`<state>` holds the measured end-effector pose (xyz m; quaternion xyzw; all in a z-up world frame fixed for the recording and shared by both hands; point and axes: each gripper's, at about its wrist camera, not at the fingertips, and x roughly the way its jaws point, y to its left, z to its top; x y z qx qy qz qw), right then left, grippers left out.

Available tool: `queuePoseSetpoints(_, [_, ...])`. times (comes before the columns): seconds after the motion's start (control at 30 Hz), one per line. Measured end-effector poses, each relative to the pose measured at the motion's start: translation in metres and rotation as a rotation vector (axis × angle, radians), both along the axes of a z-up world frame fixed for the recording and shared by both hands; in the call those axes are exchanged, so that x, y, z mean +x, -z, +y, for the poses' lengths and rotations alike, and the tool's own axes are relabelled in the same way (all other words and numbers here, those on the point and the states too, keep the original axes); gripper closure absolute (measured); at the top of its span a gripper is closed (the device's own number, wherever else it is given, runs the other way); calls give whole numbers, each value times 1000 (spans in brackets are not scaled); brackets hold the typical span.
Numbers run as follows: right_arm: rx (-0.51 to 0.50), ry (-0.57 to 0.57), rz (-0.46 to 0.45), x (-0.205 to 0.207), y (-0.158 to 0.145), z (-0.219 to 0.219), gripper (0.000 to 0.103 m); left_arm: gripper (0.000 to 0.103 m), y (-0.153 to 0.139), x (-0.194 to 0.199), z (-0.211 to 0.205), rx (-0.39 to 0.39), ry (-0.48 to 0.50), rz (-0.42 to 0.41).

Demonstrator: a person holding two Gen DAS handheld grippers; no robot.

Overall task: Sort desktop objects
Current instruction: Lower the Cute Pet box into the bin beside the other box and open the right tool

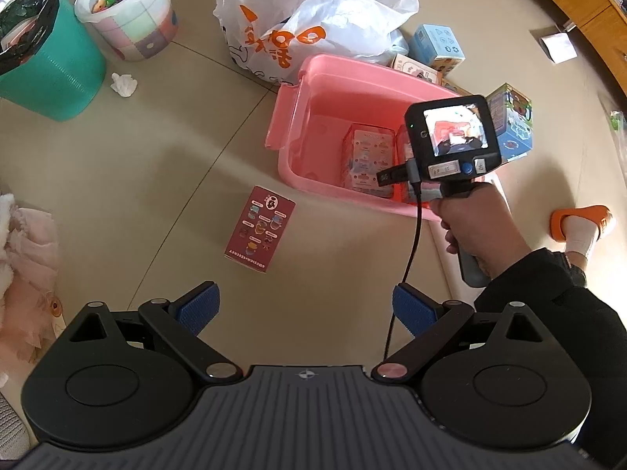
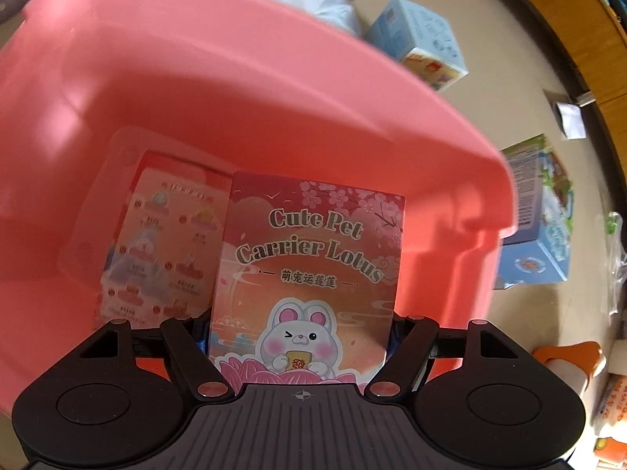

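My right gripper [image 2: 299,337] is shut on a pink "Cute Pet Carrier Lotus" box [image 2: 309,270] and holds it inside the pink plastic bin [image 2: 196,78], beside another pink box [image 2: 164,235] that lies in the bin. In the left wrist view the bin [image 1: 341,74] sits on the floor with the right gripper's body [image 1: 450,137] over it and the lying box [image 1: 366,160] inside. My left gripper [image 1: 305,309] is open and empty above the floor. A dark red box [image 1: 260,227] lies on the floor just ahead of it.
A teal waste bin [image 1: 47,62], a pale bucket of toys [image 1: 129,8] and white plastic bags [image 1: 313,15] stand at the back. Blue boxes [image 1: 513,125] [image 2: 419,43] lie right of the pink bin. Crumpled tissue [image 1: 123,84] and pink fabric [image 1: 23,266] lie left.
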<state>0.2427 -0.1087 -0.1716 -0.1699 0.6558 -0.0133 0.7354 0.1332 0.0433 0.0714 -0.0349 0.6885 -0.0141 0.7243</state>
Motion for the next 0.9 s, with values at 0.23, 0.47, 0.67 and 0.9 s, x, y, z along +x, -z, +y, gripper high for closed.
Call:
queuePoseSetpoints(0.23, [38,-15,36,2,3,8,34,6,2,1,3,-1,-11,7])
queuePoseSetpoints(0.47, [81,41,68,5,11,2,34,6,2,0,2,-4,-6,12])
queuePoseSetpoints(0.67, [75,30,77,3,13,6,33,6,8,1,3,3,-13,33])
queuePoseSetpoints(0.9, [67,6,89,0,11,13,24,6,10,5,5,13,-31,40])
